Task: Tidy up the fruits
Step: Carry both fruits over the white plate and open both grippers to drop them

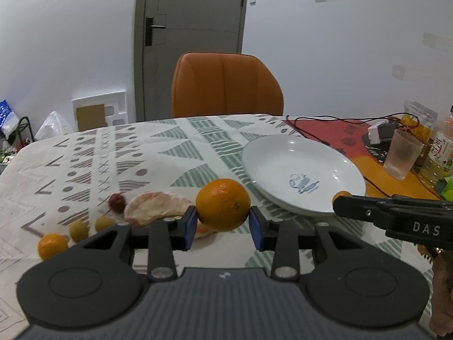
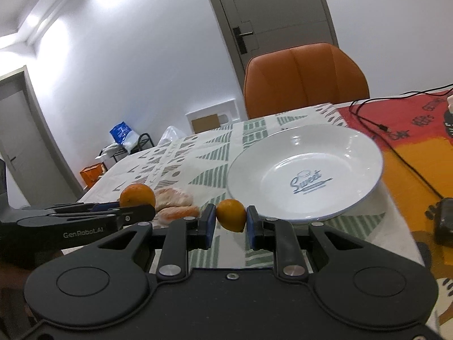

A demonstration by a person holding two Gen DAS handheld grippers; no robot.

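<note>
My left gripper (image 1: pixel 223 223) is shut on a large orange (image 1: pixel 223 204) and holds it above the patterned tablecloth, left of the white plate (image 1: pixel 325 153). My right gripper (image 2: pixel 230 222) is shut on a small kumquat (image 2: pixel 231 215) just before the near rim of the plate (image 2: pixel 354 147). In the left wrist view the right gripper (image 1: pixel 344 201) comes in from the right with the kumquat (image 1: pixel 341 194) at its tip. A peeled pomelo segment (image 1: pixel 154 208), a red fruit (image 1: pixel 117 201), two yellow-green fruits (image 1: pixel 78 230) and a small orange (image 1: pixel 52 245) lie at the left.
An orange chair (image 1: pixel 226 85) stands behind the table. At the right are a frosted cup (image 1: pixel 402 157), bottles (image 1: pixel 441 153), a charger with black cables (image 1: pixel 379 131) and a red-orange mat (image 1: pixel 339 130). A dark object (image 2: pixel 444 221) lies on the mat at the right.
</note>
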